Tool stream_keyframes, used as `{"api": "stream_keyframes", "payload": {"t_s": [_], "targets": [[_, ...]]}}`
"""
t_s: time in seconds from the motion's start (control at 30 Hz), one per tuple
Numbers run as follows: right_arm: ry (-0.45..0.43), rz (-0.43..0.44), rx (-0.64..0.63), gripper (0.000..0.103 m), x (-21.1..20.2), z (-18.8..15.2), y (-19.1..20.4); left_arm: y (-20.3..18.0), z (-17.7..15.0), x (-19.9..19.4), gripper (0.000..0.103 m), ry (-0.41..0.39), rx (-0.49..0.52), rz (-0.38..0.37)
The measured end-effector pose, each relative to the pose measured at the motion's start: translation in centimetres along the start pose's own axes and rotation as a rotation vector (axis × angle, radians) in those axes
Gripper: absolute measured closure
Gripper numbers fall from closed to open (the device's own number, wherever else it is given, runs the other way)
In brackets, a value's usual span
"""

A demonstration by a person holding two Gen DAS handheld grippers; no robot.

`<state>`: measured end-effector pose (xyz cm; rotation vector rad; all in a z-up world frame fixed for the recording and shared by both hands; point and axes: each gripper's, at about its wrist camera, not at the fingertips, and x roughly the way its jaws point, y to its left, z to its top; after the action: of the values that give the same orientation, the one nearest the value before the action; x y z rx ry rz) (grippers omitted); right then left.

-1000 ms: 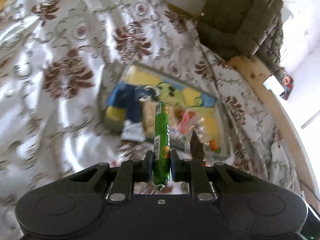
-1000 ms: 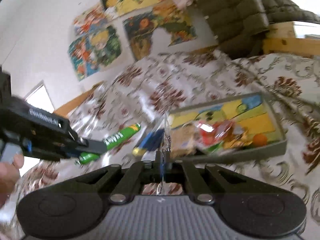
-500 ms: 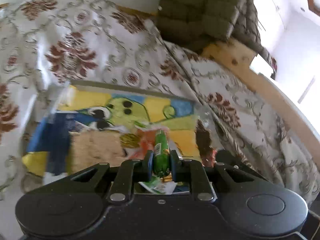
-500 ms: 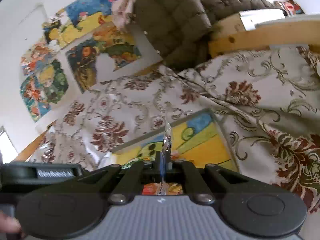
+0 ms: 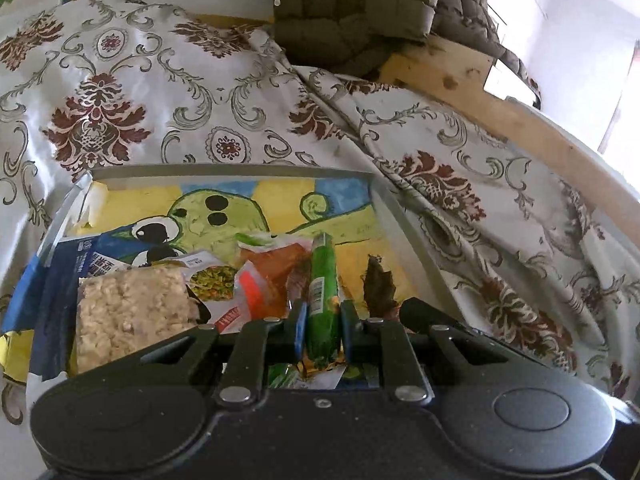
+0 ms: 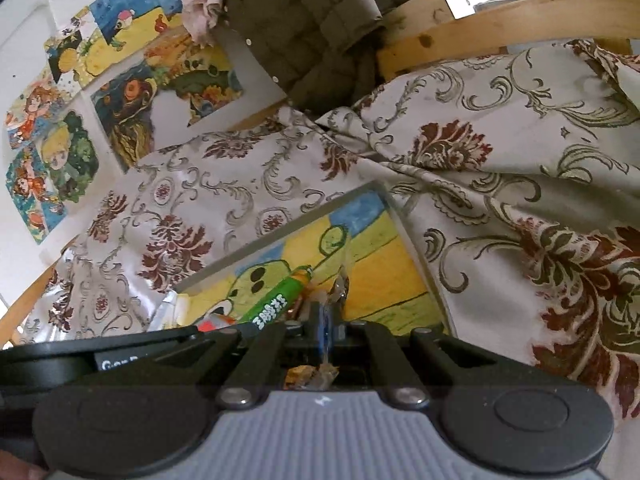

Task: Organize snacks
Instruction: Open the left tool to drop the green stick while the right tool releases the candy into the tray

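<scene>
I see a tray [image 5: 384,204] on the bed cover [image 5: 168,92], snack packs [image 5: 132,312] in it, a coat [image 5: 352,12] behind.

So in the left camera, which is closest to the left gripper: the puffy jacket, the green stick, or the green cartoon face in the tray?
1. Green stick, held in its jaws.
2. Cartoon face, on the tray floor, middle.
3. Jacket, top, beyond the tray.

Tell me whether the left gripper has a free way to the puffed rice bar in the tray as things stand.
Probably not yet. The left gripper is shut on the green snack tube, so its jaws are occupied. The puffed rice bar lies uncovered on top in the tray, nearby to its left.
</scene>
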<state>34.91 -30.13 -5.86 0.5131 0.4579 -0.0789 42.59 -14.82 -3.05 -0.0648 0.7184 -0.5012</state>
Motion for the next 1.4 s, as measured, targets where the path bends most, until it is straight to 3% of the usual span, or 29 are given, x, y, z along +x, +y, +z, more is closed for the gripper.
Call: {"api": "stream_keyframes", "payload": {"t_s": [0.47, 0.53, 0.87, 1.2, 1.4], "targets": [[0.031, -0.060, 0.006, 0.092, -0.3, 0.3, -0.7, -0.3, -0.2, -0.4, 0.080, 0.026, 0.011, 0.040], [0.033, -0.054, 0.015, 0.086, -0.5, 0.5, -0.9, -0.4, -0.1, -0.6, 0.077, 0.025, 0.010, 0.040], [-0.006, -0.061, -0.003, 0.065, -2.6, 1.2, -0.9, -0.3, 0.7, -3.1, 0.057, -0.019, 0.003, 0.066], [-0.056, -0.045, -0.032, 0.043, -5.2, 2.0, 0.0, -0.6, 1.9, -6.5, 0.021, -0.095, 0.030, 0.115], [-0.090, -0.035, -0.049, 0.031, -6.7, 2.5, 0.5, -0.9, 2.1, -8.7, 0.009, -0.144, 0.042, 0.151]]}}
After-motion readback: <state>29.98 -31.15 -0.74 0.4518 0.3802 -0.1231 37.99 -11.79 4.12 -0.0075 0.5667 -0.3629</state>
